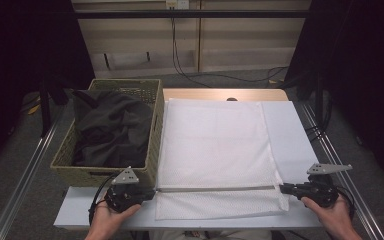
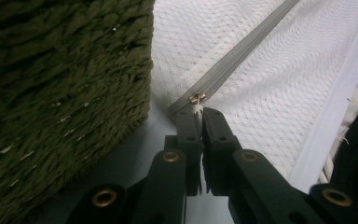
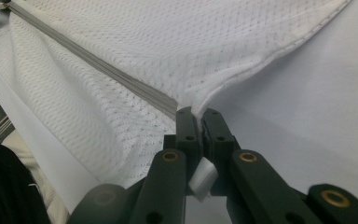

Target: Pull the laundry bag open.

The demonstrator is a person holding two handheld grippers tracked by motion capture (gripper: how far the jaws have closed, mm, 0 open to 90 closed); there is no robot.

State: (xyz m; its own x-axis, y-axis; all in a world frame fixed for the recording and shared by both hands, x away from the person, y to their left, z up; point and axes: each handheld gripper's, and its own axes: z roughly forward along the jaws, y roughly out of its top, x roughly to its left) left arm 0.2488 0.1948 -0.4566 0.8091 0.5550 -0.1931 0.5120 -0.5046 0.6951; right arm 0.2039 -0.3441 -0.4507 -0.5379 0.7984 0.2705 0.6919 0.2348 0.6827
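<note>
The mesh bag (image 1: 215, 150) lies flat on the table (image 1: 292, 135), its zipper (image 1: 215, 189) running across the near edge and closed along the length that shows, with the slider (image 2: 197, 97) at the end beside the basket (image 1: 152, 135). The left gripper (image 1: 150, 191) is clamped on the small pull tab just behind that slider, and the right gripper (image 1: 281, 188) is clamped on the fabric at the opposite corner of the bag, where the zipper ends. The likely trouble is the left hold: the tab is tiny and pinched only at the jaw tips, so a pull off the zipper's line could let it slip out, or jam the slider in the mesh. If the right gripper gives slack, the bag would bunch and slide along the smooth table rather than unzip. The basket wall stands just beside the left gripper, so a sideways start could bump it and shift the dark clothes (image 1: 112, 130) inside.
</note>
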